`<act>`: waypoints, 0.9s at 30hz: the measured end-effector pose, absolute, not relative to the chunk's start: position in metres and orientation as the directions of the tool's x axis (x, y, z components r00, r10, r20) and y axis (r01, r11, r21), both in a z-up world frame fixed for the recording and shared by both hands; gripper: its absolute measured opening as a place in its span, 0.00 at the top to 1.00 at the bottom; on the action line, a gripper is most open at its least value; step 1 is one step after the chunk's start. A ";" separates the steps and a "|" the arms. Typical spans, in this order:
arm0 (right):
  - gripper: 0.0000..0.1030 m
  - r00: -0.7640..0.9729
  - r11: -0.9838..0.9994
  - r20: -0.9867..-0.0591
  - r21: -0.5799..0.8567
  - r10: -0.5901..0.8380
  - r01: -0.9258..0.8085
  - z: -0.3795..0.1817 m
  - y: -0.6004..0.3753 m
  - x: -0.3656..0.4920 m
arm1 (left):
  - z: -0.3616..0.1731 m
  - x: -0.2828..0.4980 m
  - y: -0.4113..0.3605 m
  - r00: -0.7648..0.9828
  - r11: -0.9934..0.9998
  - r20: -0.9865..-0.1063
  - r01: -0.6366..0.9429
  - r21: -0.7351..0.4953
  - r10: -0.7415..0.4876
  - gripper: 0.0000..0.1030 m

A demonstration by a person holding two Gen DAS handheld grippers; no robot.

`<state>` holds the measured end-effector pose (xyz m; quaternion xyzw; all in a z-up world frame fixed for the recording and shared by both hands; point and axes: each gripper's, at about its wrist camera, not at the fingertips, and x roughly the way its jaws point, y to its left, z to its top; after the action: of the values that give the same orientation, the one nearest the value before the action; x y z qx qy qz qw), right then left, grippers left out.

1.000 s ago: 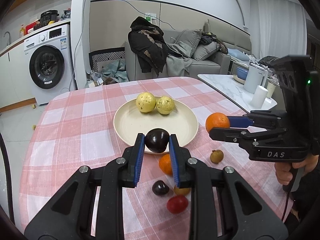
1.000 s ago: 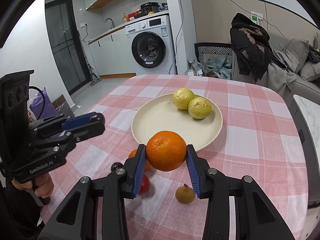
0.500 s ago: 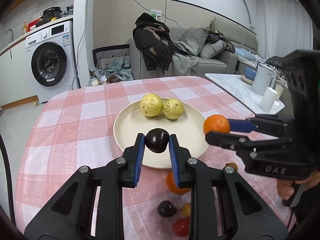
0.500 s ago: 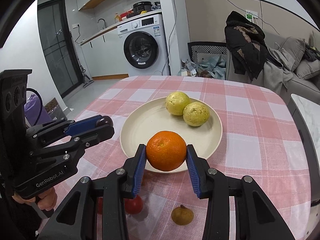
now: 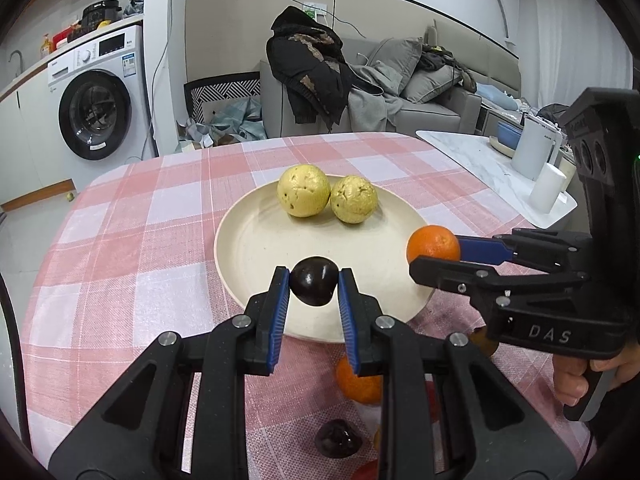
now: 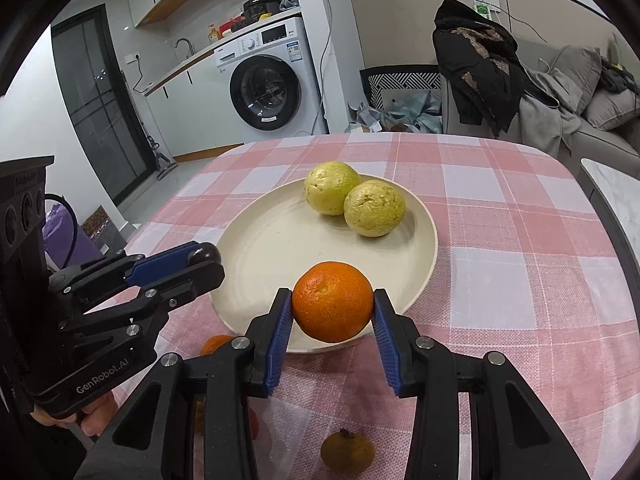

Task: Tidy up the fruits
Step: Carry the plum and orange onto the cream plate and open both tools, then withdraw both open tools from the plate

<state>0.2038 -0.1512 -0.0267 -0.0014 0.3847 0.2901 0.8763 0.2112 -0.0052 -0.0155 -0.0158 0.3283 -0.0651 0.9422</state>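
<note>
"DAS" on right gripper (image 5: 434, 256); "GenRobot.AI" on left gripper (image 6: 204, 258)

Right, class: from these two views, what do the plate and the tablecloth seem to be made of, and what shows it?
Plate: probably matte ceramic or a composite, hard to tell which; cream, dull, no sharp glare, faint concentric rings.
Tablecloth: woven fabric, pink and white check; its thread texture shows, and it drapes over the table edge.
</note>
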 end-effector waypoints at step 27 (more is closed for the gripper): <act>0.29 0.566 0.843 -0.665 0.187 0.487 -0.505 -0.025 -0.161 0.195 | -0.011 0.188 -0.007 0.780 0.991 -0.611 0.121 -0.061 -0.133 0.17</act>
<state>0.1953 -0.1606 -0.0253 -0.0122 0.3720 0.2800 0.8849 0.1882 -0.0073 -0.0113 -0.0091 0.3246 -0.0674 0.9434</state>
